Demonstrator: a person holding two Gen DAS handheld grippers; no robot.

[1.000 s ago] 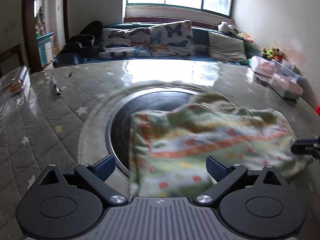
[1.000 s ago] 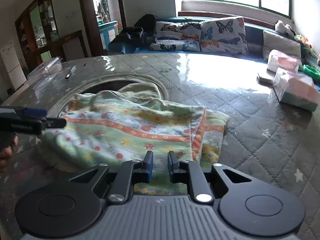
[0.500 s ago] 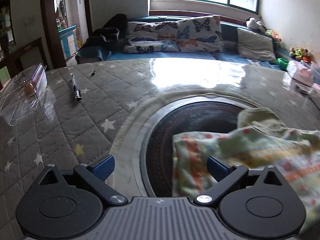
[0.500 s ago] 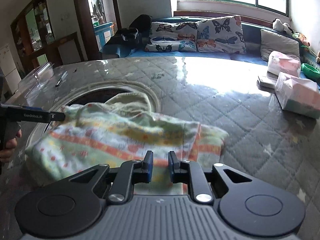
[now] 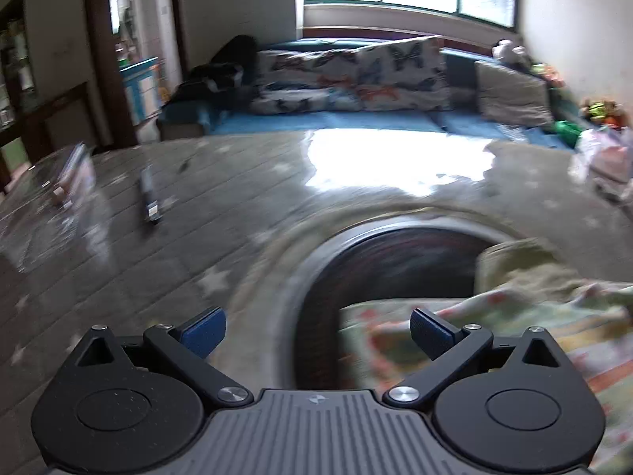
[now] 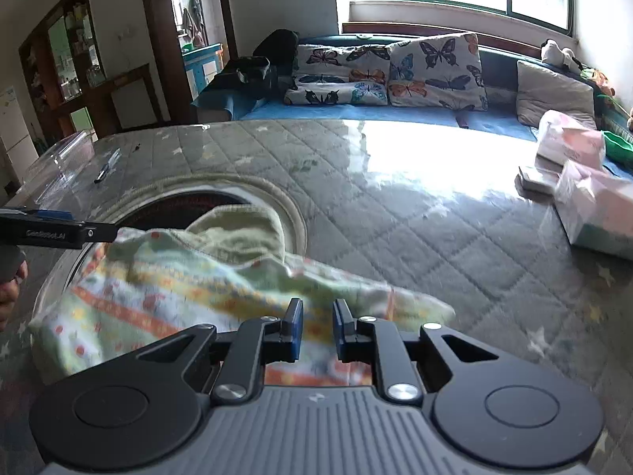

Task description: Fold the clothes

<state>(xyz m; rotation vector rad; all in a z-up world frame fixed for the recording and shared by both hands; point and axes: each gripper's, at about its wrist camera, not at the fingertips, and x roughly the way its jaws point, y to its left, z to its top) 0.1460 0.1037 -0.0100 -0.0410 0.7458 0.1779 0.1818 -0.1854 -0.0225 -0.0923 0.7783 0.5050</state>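
— Where do we find the garment?

— We note the patterned cloth lying bunched on the quilted table, partly over the dark round inset.

— And the tools?

— We record the right gripper with jaws narrow, nipping the cloth's near edge. The left gripper stands wide, nothing between its pads; the cloth lies beside its right finger.
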